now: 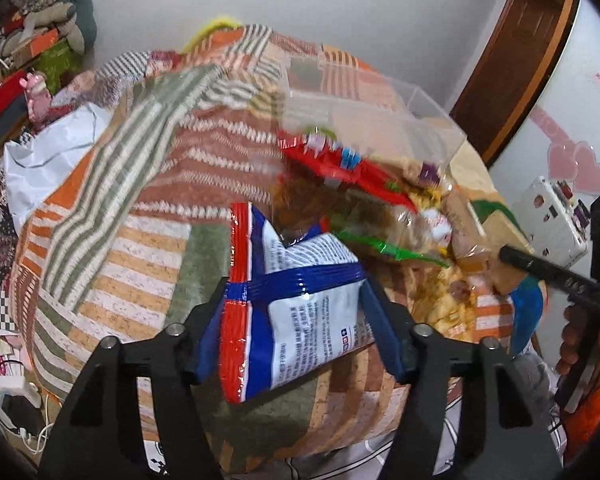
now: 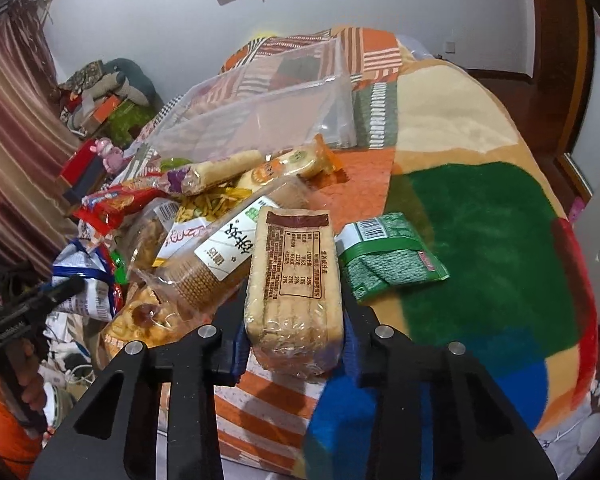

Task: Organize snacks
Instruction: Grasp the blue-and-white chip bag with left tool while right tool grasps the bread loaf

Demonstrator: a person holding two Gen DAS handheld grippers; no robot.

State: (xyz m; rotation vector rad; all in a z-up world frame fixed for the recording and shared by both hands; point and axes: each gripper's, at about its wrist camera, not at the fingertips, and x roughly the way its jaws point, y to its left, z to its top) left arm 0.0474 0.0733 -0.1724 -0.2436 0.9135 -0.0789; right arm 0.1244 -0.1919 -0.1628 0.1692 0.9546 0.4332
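Landmark: clear plastic bin (image 2: pixel 260 116), which I use as my reference; it sits empty-looking on the striped patchwork quilt (image 1: pixel 112 264), at the far side of the snack heap.
Left gripper (image 1: pixel 296 320): I see its jaws clamped on a blue, white and red snack bag (image 1: pixel 300 300), pads pressing both sides, the bag tilted and on the near side of the bin.
Right gripper (image 2: pixel 294 344): my jaws are closed on a clear-wrapped pack of pale biscuits (image 2: pixel 294 280), held upright, nearer to me than the bin.
Snack heap: I count a red packet (image 2: pixel 112 204), a purple-ended roll of crackers (image 2: pixel 220 168), an orange-ended biscuit pack (image 2: pixel 300 162), a white-labelled wafer pack (image 2: pixel 220 256) and a bag of yellow sticks (image 2: pixel 212 204), all piled between the bin and my two grippers.
Green packet (image 2: pixel 392 256): lies flat by itself, to the right of the heap, well short of the bin, on the green patch of the fleece blanket (image 2: pixel 480 240).
In the way: the heap itself stands between both held packs and the bin's open mouth; the wafer pack touches my biscuit pack's left side.
Beyond the bin: white wall, dark wooden door frame (image 1: pixel 520 68).
Left of the bin: a pink toy figure (image 2: pixel 108 154) and cluttered boxes.
Person: fingers (image 1: pixel 572 340) around the right handle, orange sleeve below.
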